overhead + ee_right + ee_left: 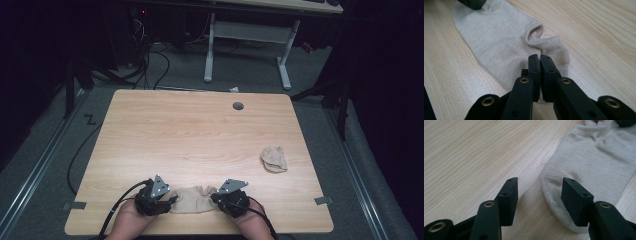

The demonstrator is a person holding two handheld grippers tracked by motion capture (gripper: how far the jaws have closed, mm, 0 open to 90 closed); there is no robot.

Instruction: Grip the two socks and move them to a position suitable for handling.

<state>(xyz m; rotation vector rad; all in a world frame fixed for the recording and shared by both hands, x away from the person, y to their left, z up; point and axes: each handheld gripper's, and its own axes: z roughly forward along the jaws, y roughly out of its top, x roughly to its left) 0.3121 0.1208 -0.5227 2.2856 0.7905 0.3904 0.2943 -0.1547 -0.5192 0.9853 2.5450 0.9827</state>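
Observation:
A beige ankle sock point(192, 199) lies flat near the table's front edge, between my two grippers. My left gripper point(172, 200) is open at the sock's toe end. In the left gripper view the rounded toe point(554, 195) sits just inside the right jaw, and the gripper point(539, 187) has bare wood under its left jaw. My right gripper point(215, 197) is at the cuff end. In the right gripper view its jaws point(540, 57) are pressed together on a fold of the sock point(499, 37) just below the cuff opening.
A second beige sock point(274, 159) lies bunched up at the right of the wooden table point(190, 135). A round grey cable hole point(238, 106) sits near the far edge. White desk legs and cables stand on the floor beyond.

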